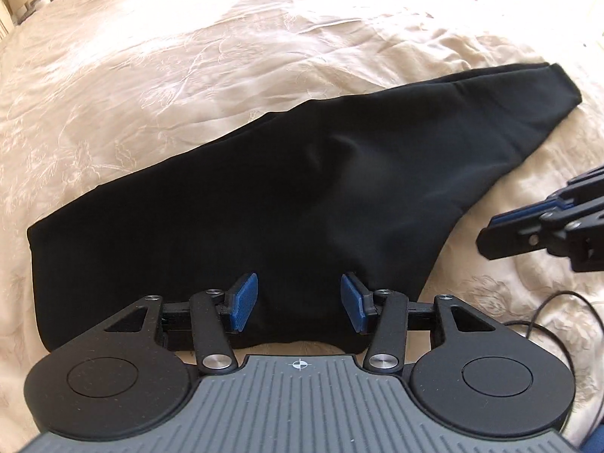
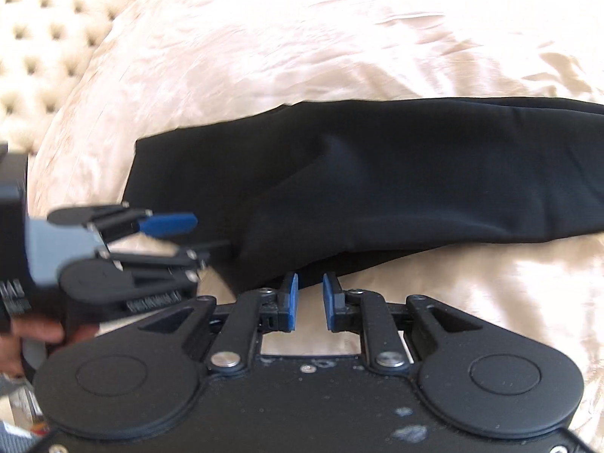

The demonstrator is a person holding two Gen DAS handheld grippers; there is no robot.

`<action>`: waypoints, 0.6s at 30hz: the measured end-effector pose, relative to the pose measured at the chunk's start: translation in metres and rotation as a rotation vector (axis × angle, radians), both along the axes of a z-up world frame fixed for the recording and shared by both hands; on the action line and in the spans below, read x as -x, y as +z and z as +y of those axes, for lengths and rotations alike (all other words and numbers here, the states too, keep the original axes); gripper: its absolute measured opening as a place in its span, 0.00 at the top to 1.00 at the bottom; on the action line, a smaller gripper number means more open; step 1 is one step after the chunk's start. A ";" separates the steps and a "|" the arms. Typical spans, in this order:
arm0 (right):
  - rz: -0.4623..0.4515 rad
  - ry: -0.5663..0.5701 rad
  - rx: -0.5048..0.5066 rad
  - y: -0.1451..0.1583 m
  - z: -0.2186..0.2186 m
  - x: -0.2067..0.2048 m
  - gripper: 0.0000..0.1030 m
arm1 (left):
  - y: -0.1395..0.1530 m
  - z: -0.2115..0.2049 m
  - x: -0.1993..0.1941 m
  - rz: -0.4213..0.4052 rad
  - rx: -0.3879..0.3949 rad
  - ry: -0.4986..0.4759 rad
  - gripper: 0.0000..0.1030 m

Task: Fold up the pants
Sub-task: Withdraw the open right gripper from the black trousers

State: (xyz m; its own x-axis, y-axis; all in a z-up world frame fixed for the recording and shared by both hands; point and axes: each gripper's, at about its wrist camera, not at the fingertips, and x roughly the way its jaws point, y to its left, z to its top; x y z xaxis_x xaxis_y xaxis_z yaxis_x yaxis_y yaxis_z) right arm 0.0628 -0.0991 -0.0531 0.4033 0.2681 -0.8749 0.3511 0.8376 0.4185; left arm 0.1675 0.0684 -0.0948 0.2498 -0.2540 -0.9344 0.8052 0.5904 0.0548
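You are working the black, soft-knit pants (image 1: 287, 196), already doubled leg on leg and lying on the cream embroidered bedspread (image 1: 151, 75). Keep edges matched as you are folding. Left gripper (image 1: 299, 306) and right gripper (image 2: 310, 300) are both hanging apart, empty.

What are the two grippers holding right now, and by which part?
Nothing. The left gripper is open above the pants, and the right gripper is open at their near edge, with no cloth between its pads.
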 end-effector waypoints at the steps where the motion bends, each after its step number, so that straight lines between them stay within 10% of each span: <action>1: -0.003 -0.010 0.006 0.000 -0.002 0.001 0.83 | -0.009 -0.004 -0.001 -0.004 -0.013 0.012 0.53; 7: -0.009 -0.064 0.048 -0.003 -0.014 0.008 0.83 | -0.054 -0.022 -0.028 0.073 -0.093 0.132 0.53; 18: -0.037 -0.056 0.191 -0.010 -0.044 -0.001 0.78 | -0.028 -0.034 -0.056 0.001 -0.037 0.193 0.53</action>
State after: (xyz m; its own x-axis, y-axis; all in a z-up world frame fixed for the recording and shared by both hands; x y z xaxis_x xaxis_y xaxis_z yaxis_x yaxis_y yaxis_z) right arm 0.0643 -0.1430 -0.0636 0.4458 0.0751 -0.8920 0.3866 0.8826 0.2675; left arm 0.2235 0.0349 -0.1232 0.2901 -0.1672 -0.9423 0.6773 0.7315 0.0787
